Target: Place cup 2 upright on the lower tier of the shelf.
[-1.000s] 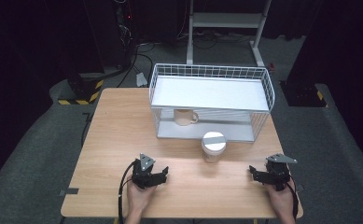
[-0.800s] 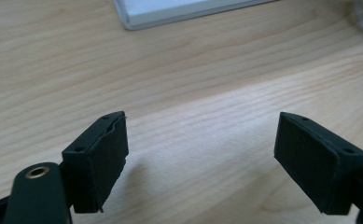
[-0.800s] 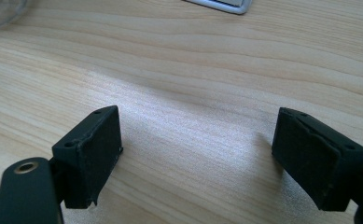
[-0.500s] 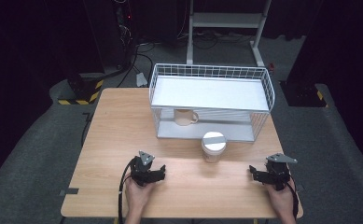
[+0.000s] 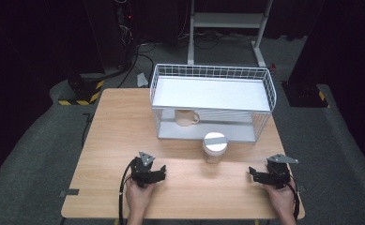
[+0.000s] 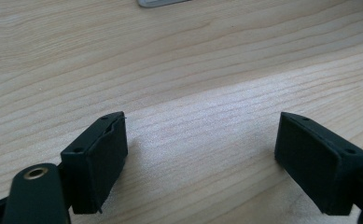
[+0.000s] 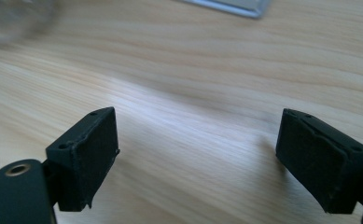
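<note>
Your left gripper (image 5: pixel 161 171) rests low on the wooden tabletop (image 5: pixel 124 122), near the front edge and a bit left of the middle. Its fingers (image 6: pixel 95 158) stand wide apart, and there is only bare wood between them. They have just closed a tiny bit. Your left hand (image 5: pixel 138 197) holds it from behind.

Your right gripper (image 5: pixel 252 173) sits far over on the right side of the tabletop, also near the front edge. Its fingers (image 7: pixel 83 154) are wide apart too, with nothing between them but wood. They have just opened a little more. Your right hand (image 5: pixel 281 199) holds it from behind.

The two grippers point toward each other and are well apart.

The nearest thing to them is a clear jar (image 5: pixel 215 147) with a grey lid. It stands upright on the tabletop between the two grippers, but farther back. It is just in front of the white wire rack (image 5: pixel 269 89). Neither gripper touches the jar. In the right gripper view the jar is a blurry shape (image 7: pixel 16 21) at the top left corner.

The wire rack stands at the back of the tabletop and has a flat white shelf on top. A cream mug (image 5: pixel 186 117) sits upright on the lower level of the rack, on its left side, with its handle pointing right.
</note>
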